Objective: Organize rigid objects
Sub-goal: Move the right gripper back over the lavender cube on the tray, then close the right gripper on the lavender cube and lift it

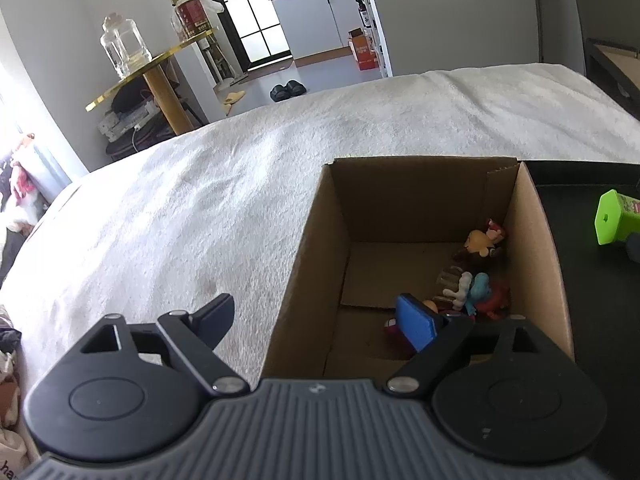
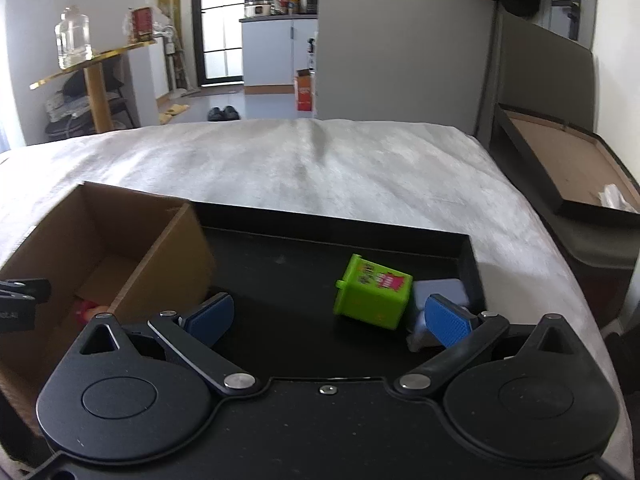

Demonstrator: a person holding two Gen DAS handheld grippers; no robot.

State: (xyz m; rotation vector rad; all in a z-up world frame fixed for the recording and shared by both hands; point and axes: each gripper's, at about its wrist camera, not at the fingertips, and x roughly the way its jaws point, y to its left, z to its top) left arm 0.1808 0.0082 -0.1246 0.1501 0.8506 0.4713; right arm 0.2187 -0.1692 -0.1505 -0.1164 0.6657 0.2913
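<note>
Just now both tools stand with their jaws spread wide and nothing between the pads. From the left wrist view, the left gripper (image 1: 320, 320) hangs over the near left wall of an open cardboard box (image 1: 312, 248), one finger outside above the white bedcover (image 1: 200, 200) and the blue-padded one inside the box. A heap of small toy figures (image 1: 476, 276) lies in the box's right half, against the right wall (a yellow-headed one at the far end, a blue-and-white one nearer). From the right wrist view, the right gripper (image 2: 332, 314) is over a shallow black tray (image 2: 400, 228) that sits just beside the box on its right, touching it. On the tray a green block-shaped toy (image 2: 374, 296) lies tipped on its side, printed face up, nearer the right finger than the left, touched by neither pad. A pale grey-blue object (image 2: 440, 294), too blurred to identify, rests against it in the tray's right corner.
</note>
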